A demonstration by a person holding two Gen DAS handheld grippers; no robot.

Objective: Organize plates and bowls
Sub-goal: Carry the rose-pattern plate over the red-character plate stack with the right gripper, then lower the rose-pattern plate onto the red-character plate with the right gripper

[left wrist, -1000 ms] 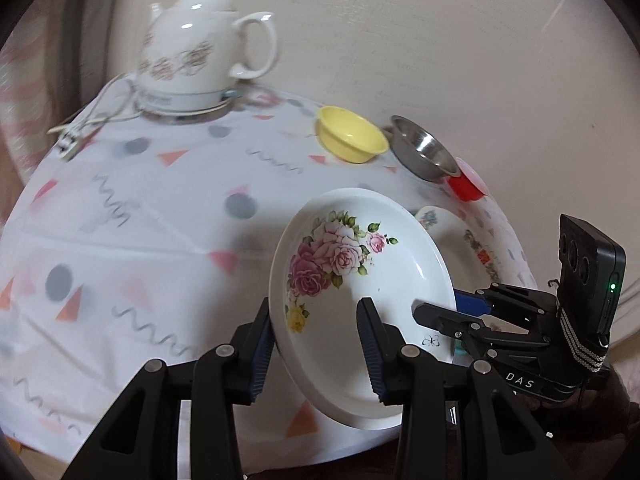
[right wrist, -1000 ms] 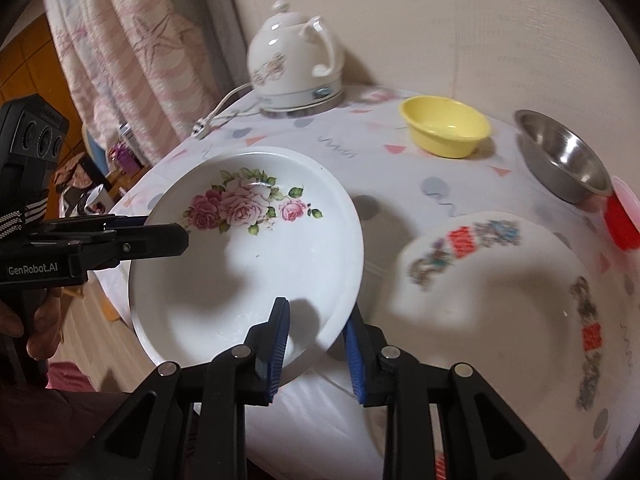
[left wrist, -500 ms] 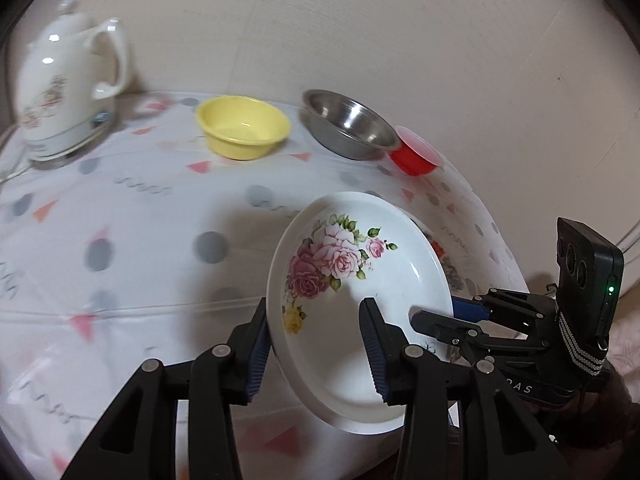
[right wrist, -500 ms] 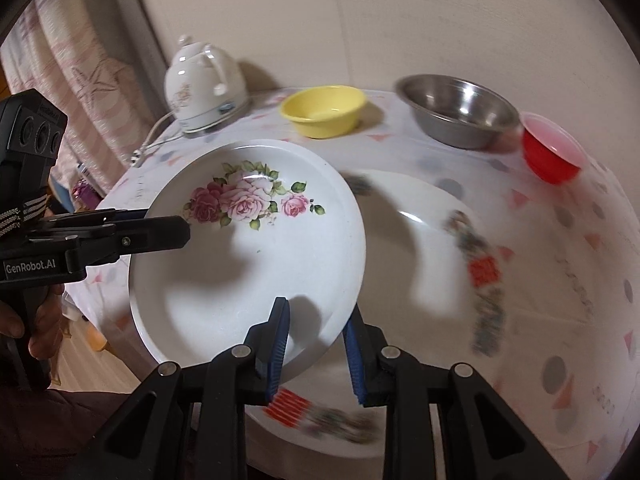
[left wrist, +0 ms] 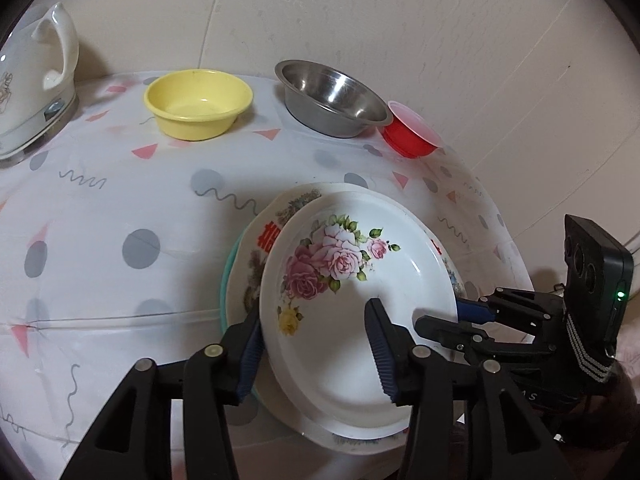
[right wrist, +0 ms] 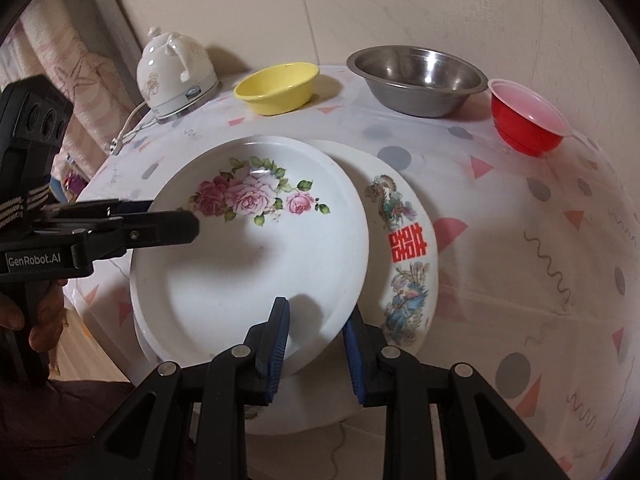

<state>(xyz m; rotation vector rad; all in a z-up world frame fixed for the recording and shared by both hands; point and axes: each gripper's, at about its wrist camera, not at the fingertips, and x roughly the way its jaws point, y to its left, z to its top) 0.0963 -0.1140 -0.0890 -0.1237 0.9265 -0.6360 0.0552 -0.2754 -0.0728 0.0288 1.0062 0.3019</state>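
Observation:
A white plate with pink roses (left wrist: pixel 340 360) (right wrist: pixel 248 272) lies tilted on a larger plate with a red character (left wrist: pixel 260 248) (right wrist: pixel 404 248), which rests on a teal-rimmed plate (left wrist: pixel 224 288). My left gripper (left wrist: pixel 314 308) (right wrist: pixel 174 218) straddles the rose plate's left rim. Its jaws are opening, and the inner pad stands off the plate's surface. My right gripper (right wrist: pixel 316 344) (left wrist: pixel 438 315) is shut on the rose plate's near right rim.
Along the wall stand a white kettle (left wrist: pixel 36 80) (right wrist: pixel 172 72), a yellow bowl (left wrist: pixel 198 102) (right wrist: pixel 276 86), a steel bowl (left wrist: pixel 332 98) (right wrist: pixel 416 78) and a red cup (left wrist: pixel 412 130) (right wrist: pixel 528 120). The patterned tablecloth (left wrist: pixel 120 200) drops off close behind the plates. A hand (right wrist: pixel 24 320) holds the left gripper.
Both grippers carried the rose plate to the right across the table and brought it down onto the red-character plate. The left jaws stand slightly wider than before.

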